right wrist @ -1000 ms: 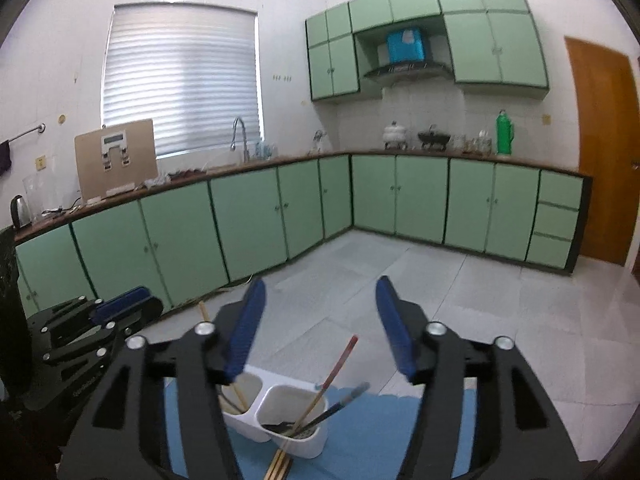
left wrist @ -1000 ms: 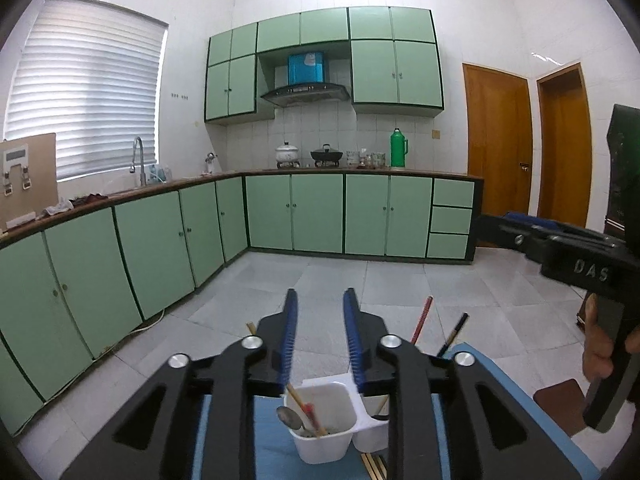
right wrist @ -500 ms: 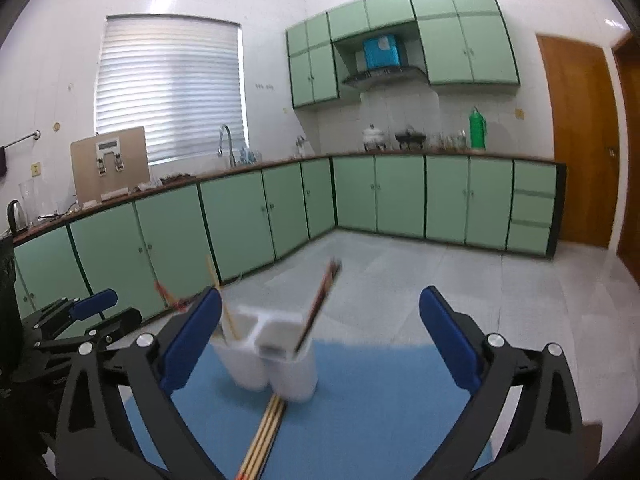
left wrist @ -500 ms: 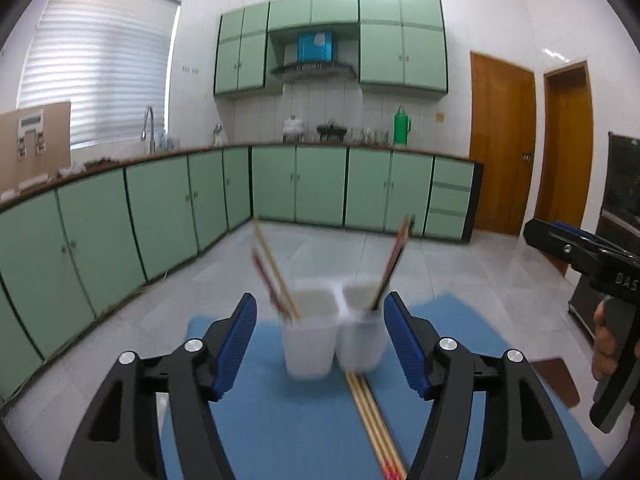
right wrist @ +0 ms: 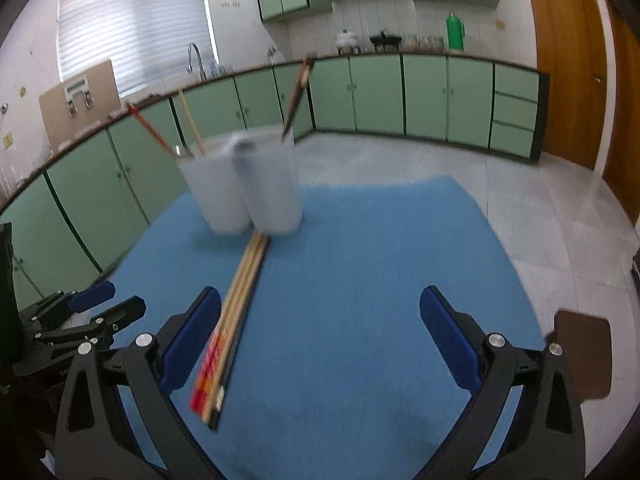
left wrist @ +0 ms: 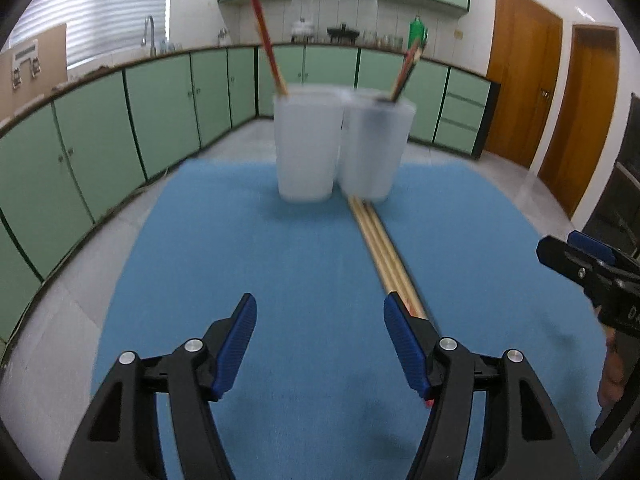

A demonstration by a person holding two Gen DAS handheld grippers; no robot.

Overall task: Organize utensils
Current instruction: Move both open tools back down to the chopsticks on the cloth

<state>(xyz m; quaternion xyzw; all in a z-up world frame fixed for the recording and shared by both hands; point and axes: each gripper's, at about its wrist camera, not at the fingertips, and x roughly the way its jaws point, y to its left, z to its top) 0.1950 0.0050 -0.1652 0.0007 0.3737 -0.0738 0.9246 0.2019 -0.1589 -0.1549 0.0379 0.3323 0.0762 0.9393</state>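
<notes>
Both grippers had dropped toward the blue mat (left wrist: 240,260) since the earlier frames. Left gripper (left wrist: 316,344) stood moderately spread and empty; right gripper (right wrist: 320,336) gaped wide, empty. Loose chopsticks (right wrist: 236,312) lay bundled just beside the right gripper's left finger, ends touching the white two-compartment holder (right wrist: 248,184), apparently awaiting pickup.

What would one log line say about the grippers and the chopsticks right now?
left gripper: open, empty | right gripper: open, empty | chopsticks: flat on blue mat, in front of white holder
</notes>
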